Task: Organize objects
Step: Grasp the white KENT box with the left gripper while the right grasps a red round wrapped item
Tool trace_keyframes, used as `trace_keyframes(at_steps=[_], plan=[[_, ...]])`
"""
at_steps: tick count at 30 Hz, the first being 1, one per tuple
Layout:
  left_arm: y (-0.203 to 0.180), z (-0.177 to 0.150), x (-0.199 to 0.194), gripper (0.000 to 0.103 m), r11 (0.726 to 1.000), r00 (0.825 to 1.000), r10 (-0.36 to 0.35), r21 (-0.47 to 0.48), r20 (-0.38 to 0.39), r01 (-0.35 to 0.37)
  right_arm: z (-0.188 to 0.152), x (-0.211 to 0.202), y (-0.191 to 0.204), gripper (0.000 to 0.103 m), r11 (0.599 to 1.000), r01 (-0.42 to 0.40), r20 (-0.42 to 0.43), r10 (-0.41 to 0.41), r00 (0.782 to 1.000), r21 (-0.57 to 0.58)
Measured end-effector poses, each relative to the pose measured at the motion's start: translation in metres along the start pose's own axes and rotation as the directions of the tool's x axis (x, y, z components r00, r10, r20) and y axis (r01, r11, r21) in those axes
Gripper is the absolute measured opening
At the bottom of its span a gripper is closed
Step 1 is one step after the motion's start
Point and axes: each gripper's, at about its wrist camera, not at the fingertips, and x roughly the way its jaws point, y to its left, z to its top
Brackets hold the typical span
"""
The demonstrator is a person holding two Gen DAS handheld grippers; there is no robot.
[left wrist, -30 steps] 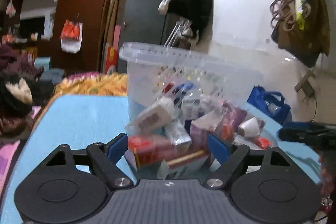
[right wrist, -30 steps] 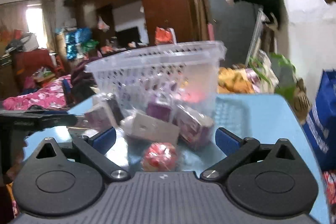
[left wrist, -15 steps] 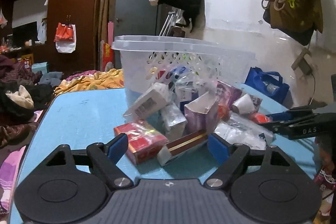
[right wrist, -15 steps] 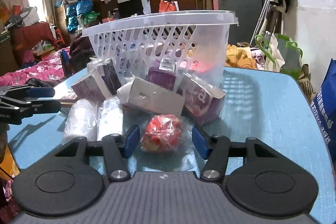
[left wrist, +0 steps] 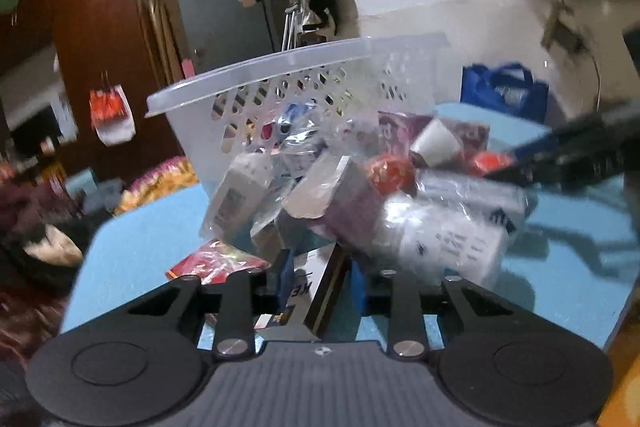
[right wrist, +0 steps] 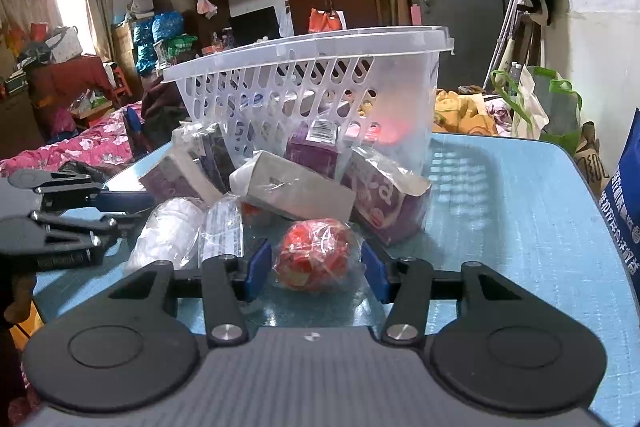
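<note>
Two grips: left hand-held gripper (left wrist: 318, 281) closing on a slim box (left wrist: 316, 291), right hand-held gripper (right wrist: 316, 269) clasping a red packet (right wrist: 314, 254).

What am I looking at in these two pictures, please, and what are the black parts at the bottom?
A person holds a two-finger claw in each hand. Each carries a camera looking forward along its fingers, so the black parts are the claws themselves. One picture is from the left claw, whose jaws are closing on a slim box. The other is from the right claw, closed around a red wrapped ball. On the blue table stands a tilted clear basket with boxes and packets piled before it.
</note>
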Motion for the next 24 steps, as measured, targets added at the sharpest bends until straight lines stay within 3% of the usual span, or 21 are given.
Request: trace_keyframes(at_steps=[6,7,9,12,14,17,20,24], plan=[[0.004,-0.003,-0.003,0.049,1.000,0.999,0.022,-0.016,-0.025,-0.022,0.000,-0.001,0.001,0.054,1.000,-0.001,0.001,0.001,1.000,-0.005],[0.003,-0.005,-0.005,0.056,1.000,0.999,0.030,0.003,-0.029,-0.030,0.001,-0.001,0.000,0.054,1.000,-0.001,0.002,0.001,1.000,-0.006],[0.000,-0.007,-0.009,0.060,0.998,0.998,0.055,0.032,-0.023,-0.055,0.001,-0.001,0.000,0.054,1.000,-0.002,0.002,0.002,1.000,-0.006],[0.003,-0.005,-0.008,0.059,0.999,0.998,0.047,0.011,-0.034,-0.047,0.001,-0.001,0.000,0.054,1.000,-0.001,0.003,0.001,1.000,-0.008],[0.007,-0.006,-0.007,0.045,1.000,0.999,0.026,-0.016,-0.036,-0.027,0.001,-0.001,0.000,0.054,1.000,-0.002,0.004,0.002,1.000,-0.008],[0.007,-0.008,-0.009,0.044,1.000,1.000,0.022,-0.017,-0.021,-0.023,0.001,-0.001,0.001,0.054,1.000,-0.004,0.011,0.004,1.000,-0.010],[0.012,-0.009,-0.018,0.044,0.996,0.998,-0.061,-0.066,0.022,0.062,0.000,-0.004,0.001,0.052,1.000,0.001,0.035,0.000,0.999,-0.016],[0.011,-0.006,-0.035,0.044,0.994,0.994,-0.070,-0.075,0.083,0.077,-0.001,-0.009,0.003,0.052,1.000,-0.001,0.073,0.003,0.997,-0.024]])
